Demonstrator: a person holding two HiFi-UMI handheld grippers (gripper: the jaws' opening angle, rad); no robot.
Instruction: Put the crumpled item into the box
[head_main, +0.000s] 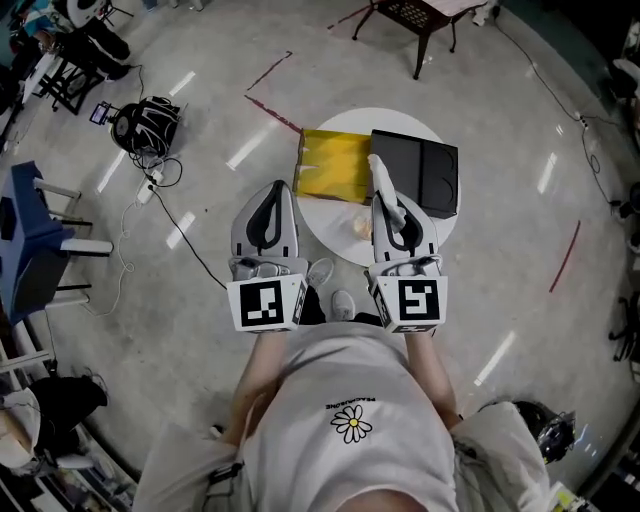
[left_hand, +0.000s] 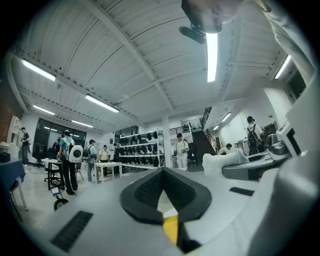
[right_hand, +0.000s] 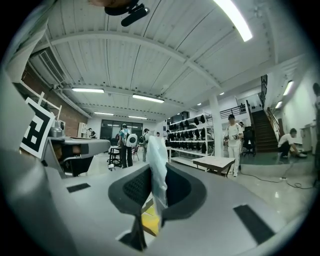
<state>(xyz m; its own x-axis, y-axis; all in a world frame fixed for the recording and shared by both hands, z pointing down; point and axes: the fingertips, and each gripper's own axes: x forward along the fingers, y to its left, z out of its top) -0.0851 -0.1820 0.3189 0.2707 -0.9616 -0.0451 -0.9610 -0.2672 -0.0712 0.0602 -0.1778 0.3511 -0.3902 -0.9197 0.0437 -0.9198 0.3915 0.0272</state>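
Observation:
A round white table (head_main: 330, 235) carries a flat yellow bag (head_main: 335, 165), an open black box (head_main: 415, 172) and a small beige crumpled lump (head_main: 360, 226). My right gripper (head_main: 385, 200) is over the table's near side and points up and away. It is shut on a white crumpled wrapper (head_main: 380, 178) that sticks up out of the jaws (right_hand: 156, 155). My left gripper (head_main: 272, 192) is held level with it, off the table's left edge. Its pads meet in the left gripper view (left_hand: 162, 175) with nothing between them. The wrapper (left_hand: 222, 161) also shows there at the right.
On the floor to the left are a black backpack (head_main: 145, 125), a cable (head_main: 170, 215) and a blue chair (head_main: 25, 235). A dark metal table (head_main: 420, 15) stands beyond the round one. People (left_hand: 67, 160) and shelves (left_hand: 137, 150) fill the room's far side.

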